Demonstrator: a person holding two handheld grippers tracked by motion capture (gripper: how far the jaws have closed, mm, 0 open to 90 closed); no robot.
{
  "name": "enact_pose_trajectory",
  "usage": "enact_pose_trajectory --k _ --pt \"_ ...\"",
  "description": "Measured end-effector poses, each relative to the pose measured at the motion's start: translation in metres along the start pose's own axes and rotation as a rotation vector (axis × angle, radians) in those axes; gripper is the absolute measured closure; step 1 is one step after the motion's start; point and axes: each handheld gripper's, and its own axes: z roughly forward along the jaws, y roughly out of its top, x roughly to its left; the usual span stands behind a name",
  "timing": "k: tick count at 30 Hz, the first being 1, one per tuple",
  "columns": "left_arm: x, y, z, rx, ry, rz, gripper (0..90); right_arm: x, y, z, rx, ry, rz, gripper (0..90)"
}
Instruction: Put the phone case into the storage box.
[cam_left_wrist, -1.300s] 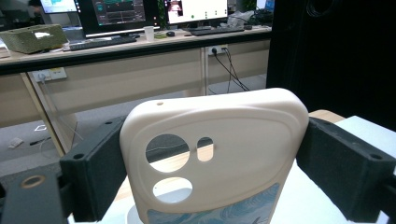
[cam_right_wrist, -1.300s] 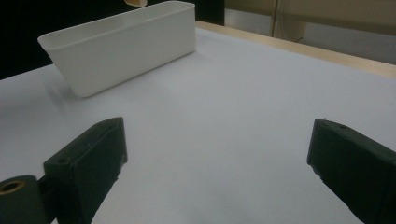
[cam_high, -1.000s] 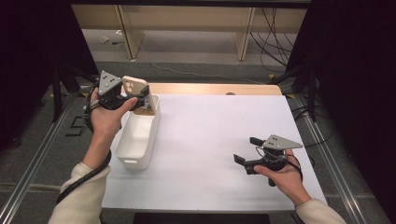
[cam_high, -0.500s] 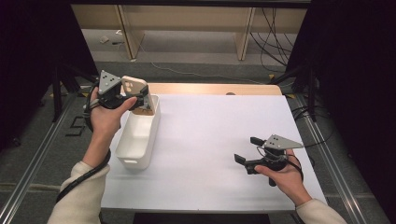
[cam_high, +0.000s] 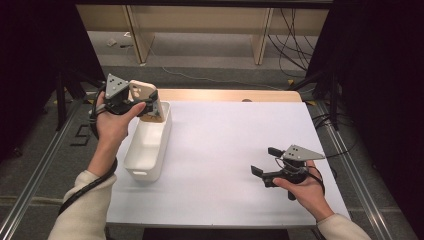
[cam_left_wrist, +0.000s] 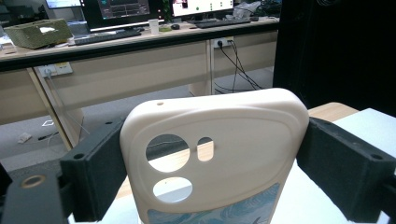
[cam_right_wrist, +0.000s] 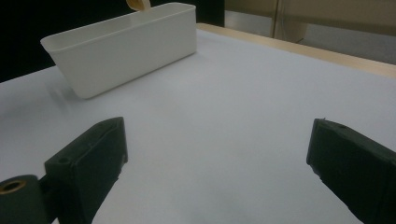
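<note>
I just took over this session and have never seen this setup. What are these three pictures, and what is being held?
No robot arm here: a person holds two-jaw tongs in each hand. The high view looks down on the white table; the other two views come from cameras riding on each tool. The left tongs are shut on a cream phone case, above the far end of a white bin. The right tongs are open, low over bare table, holding nothing.
</note>
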Motion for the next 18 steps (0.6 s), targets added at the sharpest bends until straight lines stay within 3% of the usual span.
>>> enact_pose_trajectory --k 18 --pt "0.0066 -0.0042 0.0076 0.023 0.01 -0.002 11.2 -0.0004 0.0004 -0.0005 -0.005 -0.002 0.0 6.1"
